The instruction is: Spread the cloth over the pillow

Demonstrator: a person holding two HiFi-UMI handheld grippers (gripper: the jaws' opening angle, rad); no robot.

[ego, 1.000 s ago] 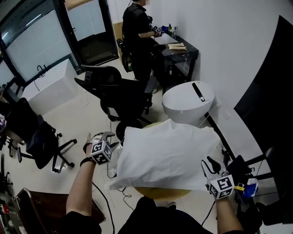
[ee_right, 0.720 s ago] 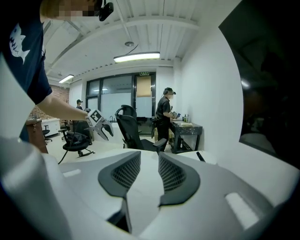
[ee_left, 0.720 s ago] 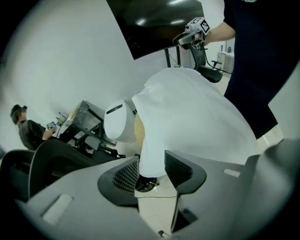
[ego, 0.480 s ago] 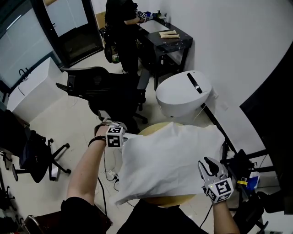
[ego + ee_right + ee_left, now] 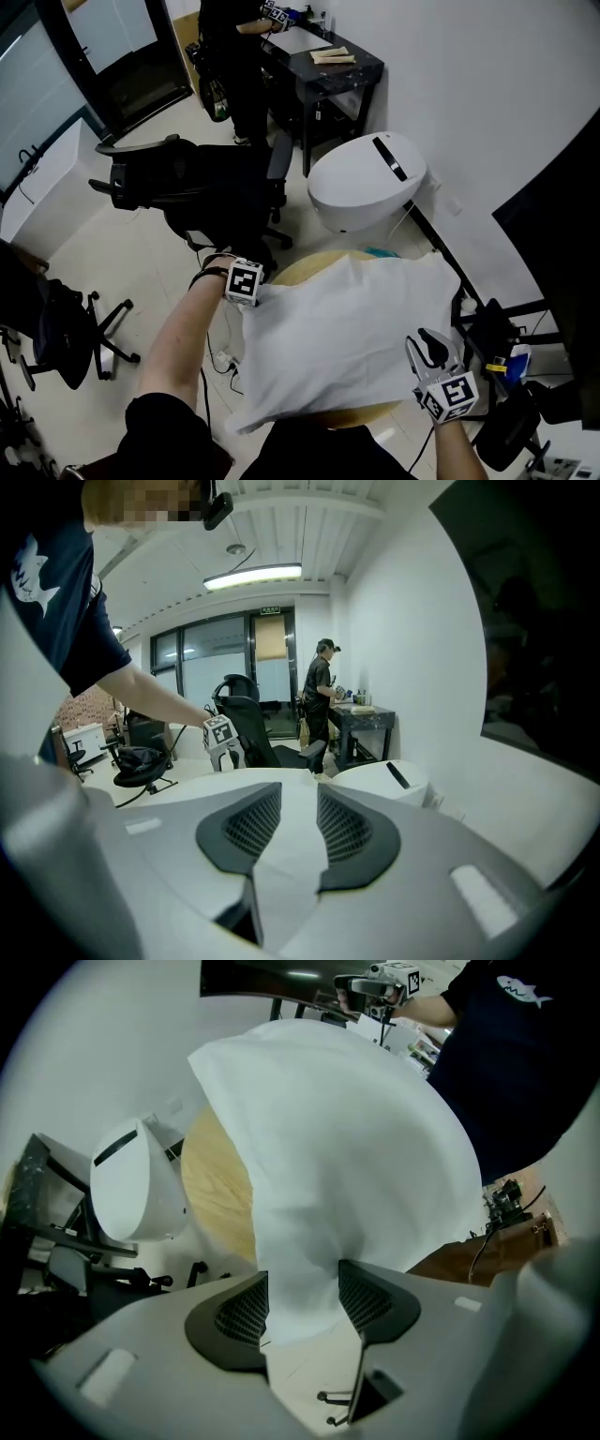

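Dropping in from out beside the round pale-wood desk (image 5: 314, 267), the left tool (image 5: 255, 289) now points steeply down at the desk's far-left edge. A second ago it hung well clear of the desk on that side. Its jaws have just been opening. In the left gripper view a bunched corner of the white fabric cloth (image 5: 347, 1129) runs up between the pads, but they stand wide and no longer pinch it, so the left tool reads as released.

Cloth (image 5: 347, 328) lies draped in a bulging mound over most of the desk. A strip of bare wood shows at the desk's far-left rim. The pillow is not seen on its own, presumably under the mound.

At the desk's near-right edge, the right tool (image 5: 427, 345) has shifted only a little. Its pads are clenched on the cloth's near corner, with white fabric (image 5: 286, 789) filling the gap between the jaws.

Judgement: the far-left corner has just been laid down, so the spread looks close to done on that side. The right corner is yet to be set and let go. The near-left cloth edge hangs off the desk and may need a tug.
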